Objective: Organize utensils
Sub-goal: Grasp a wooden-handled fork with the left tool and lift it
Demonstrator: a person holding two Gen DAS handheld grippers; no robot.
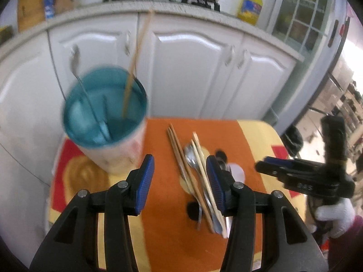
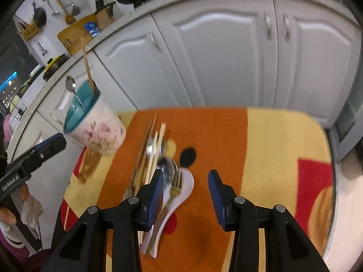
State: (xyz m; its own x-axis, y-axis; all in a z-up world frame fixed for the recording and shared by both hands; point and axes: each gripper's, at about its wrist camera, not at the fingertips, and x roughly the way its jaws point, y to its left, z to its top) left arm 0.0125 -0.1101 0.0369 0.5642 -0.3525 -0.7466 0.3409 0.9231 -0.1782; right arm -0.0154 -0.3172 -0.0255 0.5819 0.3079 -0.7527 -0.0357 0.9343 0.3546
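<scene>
A white flowered cup (image 1: 104, 122) with a teal inside stands at the table's far left, holding a metal spoon (image 1: 76, 61) and one wooden chopstick (image 1: 136, 61). Loose utensils (image 1: 197, 176) lie in a pile mid-table: chopsticks, metal spoons, a fork (image 2: 177, 181) and a white ceramic spoon (image 2: 181, 195). My left gripper (image 1: 180, 181) hovers open just left of the pile, with nothing between its fingers. Over the pile's right side, my right gripper (image 2: 186, 190) stands open, its left finger above the spoons. Each gripper shows in the other's view: the right gripper (image 1: 295, 176), and the left gripper (image 2: 34, 158).
The table carries an orange, yellow and red cloth (image 2: 226, 136) with a rounded right edge. White cabinet doors (image 1: 192, 68) stand close behind it. On the counter above are pans on a stove, a cutting board and a yellow oil bottle (image 1: 250, 5). A white-gloved hand (image 1: 335, 215) holds the right gripper.
</scene>
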